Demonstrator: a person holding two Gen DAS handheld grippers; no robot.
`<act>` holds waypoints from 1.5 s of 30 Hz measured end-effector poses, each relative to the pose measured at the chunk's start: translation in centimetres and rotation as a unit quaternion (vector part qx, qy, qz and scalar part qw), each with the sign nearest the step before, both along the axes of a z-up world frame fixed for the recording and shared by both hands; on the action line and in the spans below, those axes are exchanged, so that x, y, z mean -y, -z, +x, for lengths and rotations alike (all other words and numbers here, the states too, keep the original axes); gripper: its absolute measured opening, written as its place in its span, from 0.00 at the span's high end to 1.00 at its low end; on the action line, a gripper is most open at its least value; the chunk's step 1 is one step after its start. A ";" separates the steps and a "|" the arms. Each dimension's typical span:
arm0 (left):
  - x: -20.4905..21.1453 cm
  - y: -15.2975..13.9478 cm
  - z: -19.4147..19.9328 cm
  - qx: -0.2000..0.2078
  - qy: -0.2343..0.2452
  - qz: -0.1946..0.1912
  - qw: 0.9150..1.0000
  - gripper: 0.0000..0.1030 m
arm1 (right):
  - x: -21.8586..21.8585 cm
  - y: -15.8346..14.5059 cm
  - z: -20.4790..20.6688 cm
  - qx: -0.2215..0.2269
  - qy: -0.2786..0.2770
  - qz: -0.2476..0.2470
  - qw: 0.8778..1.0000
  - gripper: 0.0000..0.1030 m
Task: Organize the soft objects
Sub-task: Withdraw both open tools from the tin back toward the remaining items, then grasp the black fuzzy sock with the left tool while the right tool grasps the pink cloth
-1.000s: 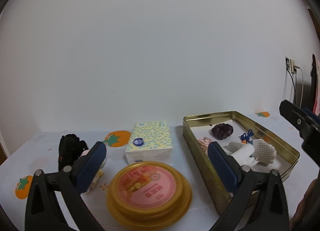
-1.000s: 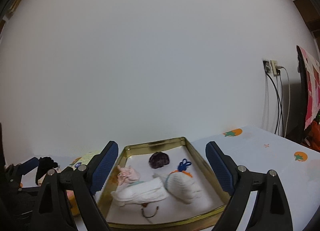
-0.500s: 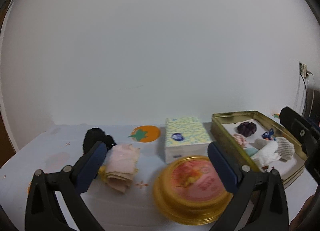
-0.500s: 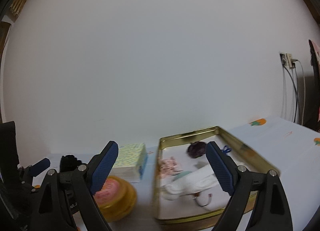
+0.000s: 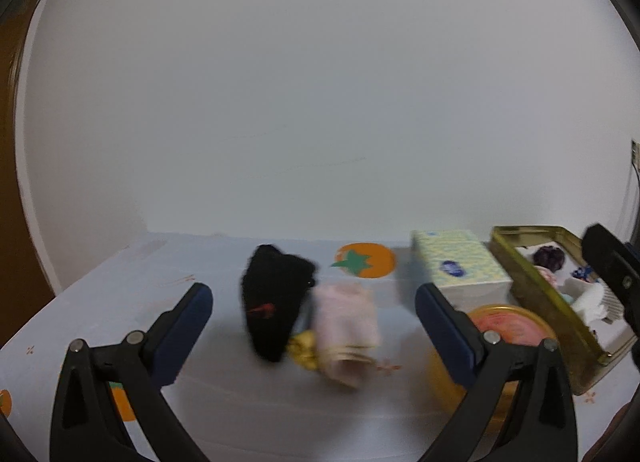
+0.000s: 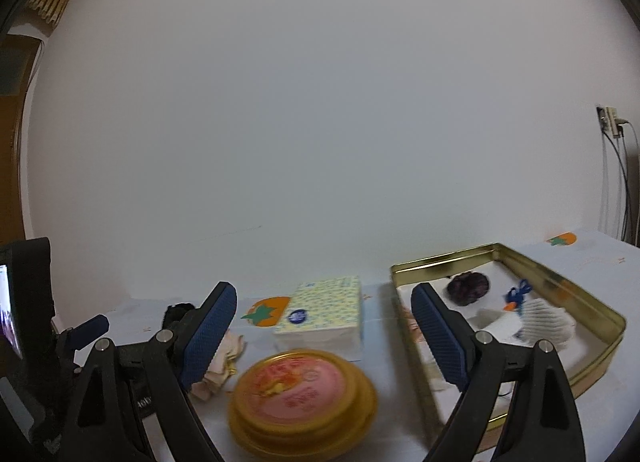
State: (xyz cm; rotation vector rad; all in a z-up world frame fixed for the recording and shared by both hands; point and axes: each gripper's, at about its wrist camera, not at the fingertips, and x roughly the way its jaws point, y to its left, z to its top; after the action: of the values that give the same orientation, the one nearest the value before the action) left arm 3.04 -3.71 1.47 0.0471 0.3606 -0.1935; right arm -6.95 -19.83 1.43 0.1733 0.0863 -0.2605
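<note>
A black sock (image 5: 276,302) and a folded pink cloth (image 5: 346,322) lie side by side on the table, a small yellow item (image 5: 304,348) tucked between them. My left gripper (image 5: 314,316) stands open, its jaws wide apart on either side of the pair and short of them. A gold tin tray (image 6: 560,286) at the right holds a dark purple bundle (image 6: 468,288), a white knit piece (image 6: 540,320), a blue trinket (image 6: 518,292) and other soft items. My right gripper (image 6: 324,322) is open and empty, over the round tin and tissue pack.
A patterned tissue pack (image 6: 324,310) stands mid-table, with a round yellow tin with a pink lid (image 6: 300,390) in front of it. The white tablecloth (image 5: 160,262) has orange fruit prints. A white wall rises behind; cables hang from a socket (image 6: 610,124) at right.
Both views have swung left. The black sock and pink cloth have come from the left edge to the middle of the left wrist view; the tray has slid right in both.
</note>
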 end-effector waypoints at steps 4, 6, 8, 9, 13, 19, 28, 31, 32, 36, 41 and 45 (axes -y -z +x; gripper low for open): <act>-2.6 0.3 1.6 -0.017 -0.028 -0.007 0.999 0.00 | -1.0 0.2 1.2 -0.008 -0.015 0.009 1.000 0.12; -4.2 0.5 2.4 -0.031 -0.045 -0.014 0.998 0.00 | -1.7 0.2 2.0 -0.015 -0.020 0.012 1.000 0.12; -5.7 0.8 3.5 -0.049 -0.063 -0.024 0.997 0.00 | -2.4 0.4 2.9 -0.024 -0.024 0.012 0.999 0.12; -6.4 1.0 3.9 -0.057 -0.070 -0.028 0.996 0.00 | -2.8 0.4 3.3 -0.029 -0.027 0.010 0.999 0.12; -8.5 1.6 5.4 -0.087 -0.094 -0.049 0.991 0.00 | -4.5 0.7 4.8 -0.057 -0.040 -0.013 0.997 0.12; -7.4 1.5 6.0 -0.078 -0.067 -0.027 0.994 0.01 | -4.7 0.8 4.8 -0.060 -0.062 -0.012 0.996 0.12; 0.0 3.2 10.7 -0.143 0.008 0.068 0.987 0.12 | -3.3 1.2 4.9 -0.070 -0.062 0.034 0.995 0.12; -1.7 3.9 12.1 -0.186 0.015 0.019 0.982 0.38 | -3.2 1.2 5.0 -0.071 -0.066 0.037 0.995 0.12; -3.1 4.0 12.3 -0.197 0.015 -0.011 0.980 0.40 | -3.3 1.2 5.0 -0.072 -0.069 0.037 0.994 0.12; -6.1 4.3 12.0 -0.222 -0.001 -0.034 0.974 0.79 | -3.3 1.2 5.1 -0.075 -0.073 0.036 0.994 0.12; -9.7 3.8 12.1 -0.227 -0.031 -0.070 0.971 0.86 | -3.3 1.3 5.2 -0.078 -0.081 0.040 0.993 0.12; -10.5 2.5 10.8 -0.186 -0.055 -0.041 0.980 0.86 | -3.4 1.3 5.3 -0.085 -0.091 0.040 0.991 0.12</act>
State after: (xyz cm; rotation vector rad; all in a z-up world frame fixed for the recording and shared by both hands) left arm 13.82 6.74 -1.06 -0.0915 0.7252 -0.1073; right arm -1.64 -16.40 0.09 0.2204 0.2810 -0.0886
